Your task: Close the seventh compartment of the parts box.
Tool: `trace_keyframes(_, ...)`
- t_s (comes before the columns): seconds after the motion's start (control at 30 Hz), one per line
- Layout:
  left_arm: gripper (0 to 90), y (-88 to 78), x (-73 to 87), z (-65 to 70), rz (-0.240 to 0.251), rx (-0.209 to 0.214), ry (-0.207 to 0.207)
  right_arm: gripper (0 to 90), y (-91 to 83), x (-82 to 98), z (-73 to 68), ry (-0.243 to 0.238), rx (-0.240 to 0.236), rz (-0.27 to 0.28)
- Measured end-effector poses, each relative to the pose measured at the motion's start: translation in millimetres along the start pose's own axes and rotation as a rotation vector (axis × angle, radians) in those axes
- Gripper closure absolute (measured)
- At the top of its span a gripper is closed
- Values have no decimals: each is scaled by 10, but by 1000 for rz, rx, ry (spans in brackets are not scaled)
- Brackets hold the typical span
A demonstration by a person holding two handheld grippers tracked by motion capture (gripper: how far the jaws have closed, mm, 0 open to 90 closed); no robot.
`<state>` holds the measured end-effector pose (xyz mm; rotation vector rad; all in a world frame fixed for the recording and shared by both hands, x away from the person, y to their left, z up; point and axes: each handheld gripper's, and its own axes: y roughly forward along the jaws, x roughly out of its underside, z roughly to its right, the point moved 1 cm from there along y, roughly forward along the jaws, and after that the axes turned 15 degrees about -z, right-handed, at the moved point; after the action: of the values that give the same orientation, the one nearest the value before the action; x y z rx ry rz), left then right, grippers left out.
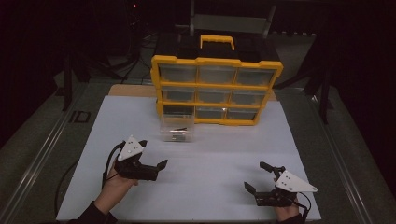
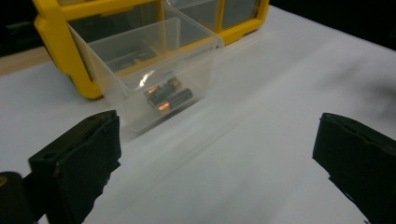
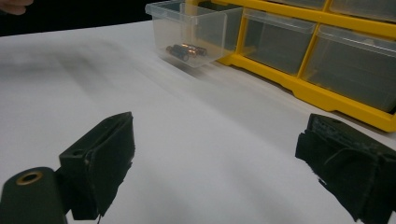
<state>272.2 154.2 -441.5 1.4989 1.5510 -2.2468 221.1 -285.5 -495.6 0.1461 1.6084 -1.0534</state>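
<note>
Clear plastic marks the thing in hand: a small see-through drawer bin (image 1: 176, 127) pulled out of the yellow-framed organiser cabinet with its black top and yellow handle (image 1: 216, 84), standing on the white sheet covering the table (image 1: 205, 163) just in front of the cabinet's lower-left slot. Inside the bin lie a few dark cylindrical batteries with coppery ends (image 2: 166, 95), side by side on the bin's floor toward its near wall.

The left gripper (image 1: 152, 156) hangs above the sheet with its jaws spread wide and nothing between them. From it the bin lies straight ahead and a little to the left, near but not touching; in the left gripper view the bin's near corner sits just beyond the left jaw. The batteries' long axes run slantwise across that view, roughly crosswise to the gripper's line of approach, which would suit a pinch across their width if the jaws came down over the bin's open top.

The right gripper (image 1: 261, 177) is likewise released and empty, low over the sheet near the front-right edge. From it the bin lies well apart, ahead and far to the left, with the cabinet's clear drawer fronts (image 3: 275, 35) closer on its right.

So the left gripper is clearly the nearer. I judge that the coming move falls to it: a short reach forward and over the bin's rim, the wall being the likely snag.
</note>
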Motion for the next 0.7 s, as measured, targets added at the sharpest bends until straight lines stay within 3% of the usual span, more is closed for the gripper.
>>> trace_keyframes(0.07,1,9,-50,16,9,14,-1,92,1,0,-1,-1,-1,0)
trace_keyframes(0.2,1,24,-151,62,24,-8,12,92,-2,0,0,3,-2,2)
trace_keyframes(0.4,0,79,-237,132,35,-21,-7,92,-1,3,3,5,-1,3)
trace_keyframes(0.57,0,188,-264,215,3,-30,24,92,2,4,4,3,-1,1)
trace_keyframes(0.7,0,283,-277,289,-12,-60,32,92,4,4,5,2,-1,1)
